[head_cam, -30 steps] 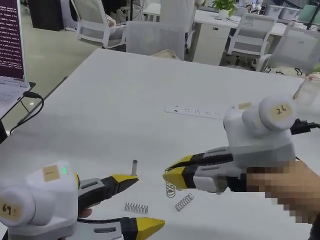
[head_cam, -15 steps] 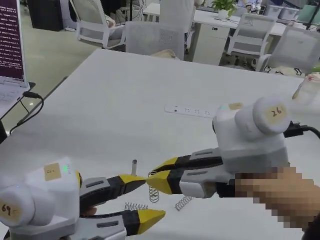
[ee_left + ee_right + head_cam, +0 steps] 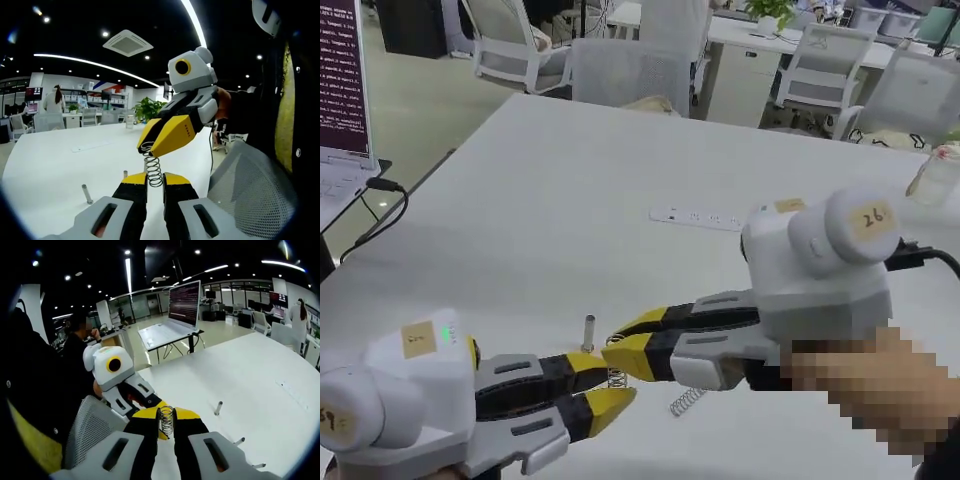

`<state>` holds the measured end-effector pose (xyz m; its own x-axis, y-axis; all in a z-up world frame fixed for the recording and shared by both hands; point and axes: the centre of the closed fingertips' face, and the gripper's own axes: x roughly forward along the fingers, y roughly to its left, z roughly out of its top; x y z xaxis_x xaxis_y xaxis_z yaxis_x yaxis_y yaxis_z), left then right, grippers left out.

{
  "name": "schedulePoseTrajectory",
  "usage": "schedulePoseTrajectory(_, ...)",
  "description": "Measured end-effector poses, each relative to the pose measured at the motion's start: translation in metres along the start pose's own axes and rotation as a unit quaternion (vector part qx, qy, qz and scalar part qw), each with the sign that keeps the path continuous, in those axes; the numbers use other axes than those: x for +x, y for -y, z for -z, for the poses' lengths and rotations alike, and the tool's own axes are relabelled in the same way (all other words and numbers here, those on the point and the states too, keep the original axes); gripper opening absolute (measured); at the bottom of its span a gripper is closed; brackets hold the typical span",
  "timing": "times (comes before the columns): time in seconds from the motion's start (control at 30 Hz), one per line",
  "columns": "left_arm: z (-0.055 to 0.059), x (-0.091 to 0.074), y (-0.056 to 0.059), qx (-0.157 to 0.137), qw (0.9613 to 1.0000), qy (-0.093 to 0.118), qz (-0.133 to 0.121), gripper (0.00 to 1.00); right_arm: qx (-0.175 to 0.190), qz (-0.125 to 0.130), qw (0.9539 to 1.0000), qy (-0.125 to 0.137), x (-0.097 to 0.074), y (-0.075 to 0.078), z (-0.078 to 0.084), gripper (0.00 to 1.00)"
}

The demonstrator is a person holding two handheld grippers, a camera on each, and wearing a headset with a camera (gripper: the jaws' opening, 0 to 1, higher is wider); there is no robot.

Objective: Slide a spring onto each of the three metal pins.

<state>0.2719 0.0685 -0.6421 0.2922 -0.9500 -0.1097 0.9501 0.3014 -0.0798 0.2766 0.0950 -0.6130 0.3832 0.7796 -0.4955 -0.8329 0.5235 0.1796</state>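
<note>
- The right gripper (image 3: 618, 355) reached in from the right. Its jaws were clenched on the upper end of a spring (image 3: 617, 379), which stood almost upright above the tabletop (image 3: 570, 200).
- In the right gripper view, the spring (image 3: 166, 421) sat between the 2 yellow tips of the right gripper (image 3: 166, 416).
- The left gripper (image 3: 603, 385) came from the lower left, and its tips met those of the right gripper.
- In the left gripper view, the lower end of the spring (image 3: 154, 171) lay in the narrow gap between the jaws of the left gripper (image 3: 155, 179). I cannot tell if these jaws pressed it or only stood beside it.
- A loose spring (image 3: 687, 400) lay flat on the tabletop, just to the right of the held one and below the right gripper.
- 1 pin (image 3: 588, 332) stood upright near the gripper tips, on their far side, and carried no spring.
- In the right gripper view, 2 other pins (image 3: 239, 441) were near the lower right edge, also bare.
- A white power strip (image 3: 698, 218) lay further back, well apart from the work.
</note>
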Motion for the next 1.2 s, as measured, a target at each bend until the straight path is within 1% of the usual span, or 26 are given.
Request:
schedulePoseTrajectory(0.13,0.002,-0.001,-0.002,0.010,0.9999,-0.007,-0.005,0.03,-0.006,0.001,1.0000,-0.005,-0.001,0.000,0.002,0.08)
schedulePoseTrajectory(0.17,0.003,-0.001,-0.003,0.017,0.9998,-0.013,-0.006,0.03,-0.013,0.003,0.9998,-0.013,-0.002,0.000,0.004,0.08)
schedulePoseTrajectory(0.27,0.006,-0.001,-0.001,0.025,0.9995,-0.021,-0.002,0.03,-0.028,0.002,0.9991,-0.031,-0.004,-0.001,0.009,0.08)
schedulePoseTrajectory(0.33,0.008,0.000,0.002,0.036,0.9989,-0.029,0.002,0.03,-0.039,0.002,0.9981,-0.048,-0.006,-0.001,0.014,0.08)
schedulePoseTrajectory(0.43,0.011,0.002,0.005,0.043,0.9983,-0.038,0.009,0.03,-0.052,-0.004,0.9961,-0.071,-0.007,-0.003,0.020,0.08)
schedulePoseTrajectory(0.47,0.013,0.002,0.005,0.045,0.9981,-0.041,0.010,0.02,-0.059,-0.004,0.9942,-0.090,-0.009,-0.003,0.025,0.08)
schedulePoseTrajectory(0.5,0.015,0.002,0.006,0.047,0.9978,-0.046,0.011,0.02,-0.068,-0.005,0.9933,-0.094,-0.009,-0.003,0.025,0.08)
schedulePoseTrajectory(0.53,0.015,0.003,0.007,0.048,0.9976,-0.048,0.014,0.02,-0.073,-0.007,0.9918,-0.104,-0.009,-0.003,0.027,0.08)
schedulePoseTrajectory(0.57,0.015,0.003,0.007,0.048,0.9976,-0.047,0.015,0.02,-0.075,-0.008,0.9916,-0.105,-0.009,-0.004,0.026,0.08)
schedulePoseTrajectory(0.63,0.016,0.004,0.010,0.053,0.9971,-0.051,0.020,0.02,-0.086,-0.013,0.9892,-0.118,-0.009,-0.005,0.028,0.08)
schedulePoseTrajectory(0.7,0.019,0.005,0.011,0.067,0.9955,-0.063,0.021,0.02,-0.101,-0.015,0.9842,-0.145,-0.010,-0.005,0.034,0.08)
schedulePoseTrajectory(0.73,0.020,0.005,0.011,0.072,0.9949,-0.068,0.022,0.02,-0.111,-0.016,0.9816,-0.154,-0.009,-0.005,0.036,0.08)
schedulePoseTrajectory(0.77,0.022,0.005,0.013,0.075,0.9943,-0.072,0.025,0.02,-0.112,-0.020,0.9804,-0.160,-0.009,-0.006,0.037,0.08)
schedulePoseTrajectory(0.8,0.022,0.005,0.014,0.076,0.9941,-0.071,0.028,0.02,-0.114,-0.021,0.9803,-0.160,-0.008,-0.007,0.036,0.08)
schedulePoseTrajectory(0.83,0.023,0.006,0.015,0.077,0.9939,-0.073,0.029,0.02,-0.115,-0.023,0.9794,-0.165,-0.009,-0.007,0.037,0.08)
schedulePoseTrajectory(0.93,0.027,0.006,0.019,0.087,0.9919,-0.085,0.035,0.02,-0.124,-0.029,0.9747,-0.184,-0.009,-0.008,0.042,0.08)
schedulePoseTrajectory(0.97,0.028,0.005,0.019,0.095,0.9906,-0.092,0.037,0.02,-0.132,-0.030,0.9707,-0.198,-0.012,-0.008,0.048,0.08)
schedulePoseTrajectory(1.0,0.029,0.006,0.020,0.095,0.9904,-0.092,0.038,0.02,-0.133,-0.032,0.9696,-0.203,-0.012,-0.009,0.049,0.08)
schedulePoseTrajectory(1.03,0.030,0.005,0.022,0.094,0.9901,-0.094,0.044,0.02,-0.131,-0.034,0.9703,-0.201,-0.012,-0.010,0.049,0.08)
schedulePoseTrajectory(1.07,0.030,0.005,0.023,0.096,0.9899,-0.095,0.044,0.02,-0.130,-0.036,0.9703,-0.201,-0.012,-0.011,0.049,0.08)
schedulePoseTrajectory(1.2,0.034,0.005,0.026,0.101,0.9879,-0.107,0.050,0.02,-0.137,-0.039,0.9678,-0.207,-0.011,-0.013,0.052,0.08)
